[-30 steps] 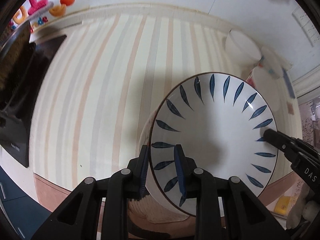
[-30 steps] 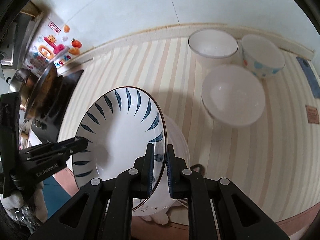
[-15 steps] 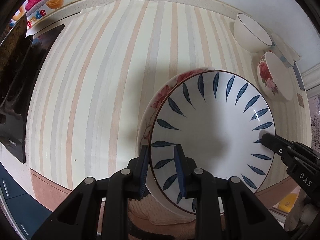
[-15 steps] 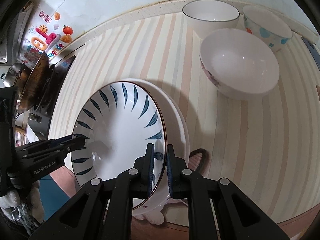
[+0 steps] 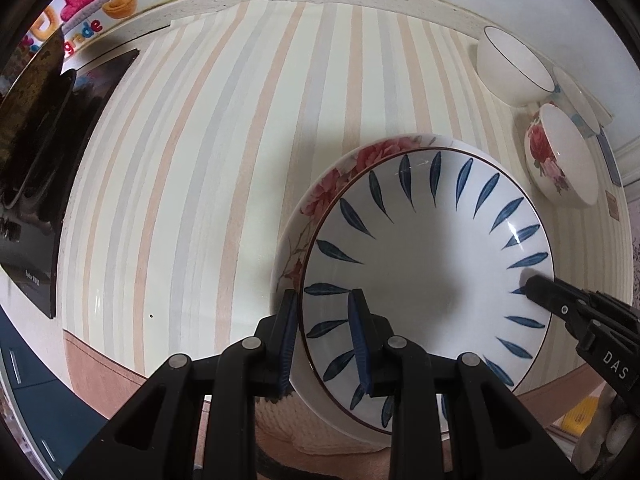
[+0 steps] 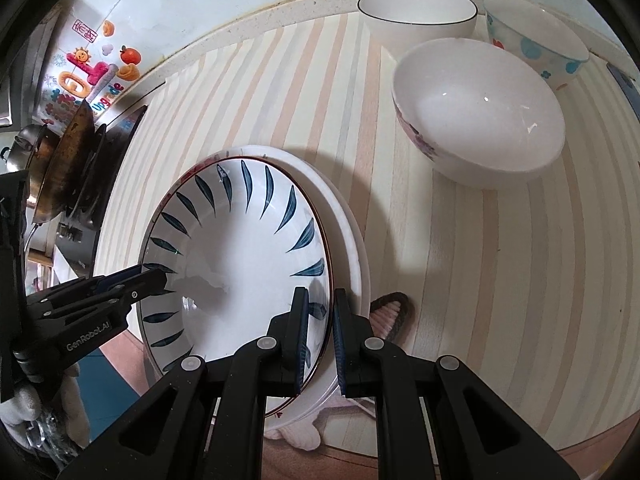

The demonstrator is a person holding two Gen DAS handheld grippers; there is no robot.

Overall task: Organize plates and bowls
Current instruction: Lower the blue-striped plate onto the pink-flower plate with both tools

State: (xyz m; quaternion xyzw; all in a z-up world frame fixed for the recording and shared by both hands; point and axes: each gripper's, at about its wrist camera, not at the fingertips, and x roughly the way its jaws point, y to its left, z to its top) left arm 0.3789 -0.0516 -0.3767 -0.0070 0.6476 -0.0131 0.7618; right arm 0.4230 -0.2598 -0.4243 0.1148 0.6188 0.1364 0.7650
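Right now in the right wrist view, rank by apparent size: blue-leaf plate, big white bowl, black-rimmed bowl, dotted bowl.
1. Blue-leaf plate, though nearest the camera.
2. Big white bowl.
3. Black-rimmed bowl and dotted bowl: too alike to rank.

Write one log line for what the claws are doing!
left claw: shut on blue-leaf plate | right claw: same | plate over floral plate

Blue-leaf plate lowered onto the flowered plate

Over the last second the blue-leaf plate (image 5: 424,264), gripped at opposite rims by the left tool (image 5: 324,340) and right tool (image 6: 320,328), has come down toward the striped tabletop (image 5: 224,152). The flowered plate (image 5: 320,196) under it, at first almost hidden, now shows as a broad crescent beyond the left tool's fingers. The three bowls ahead of the right tool, the rose bowl (image 6: 480,116) among them, appear nearer and larger.
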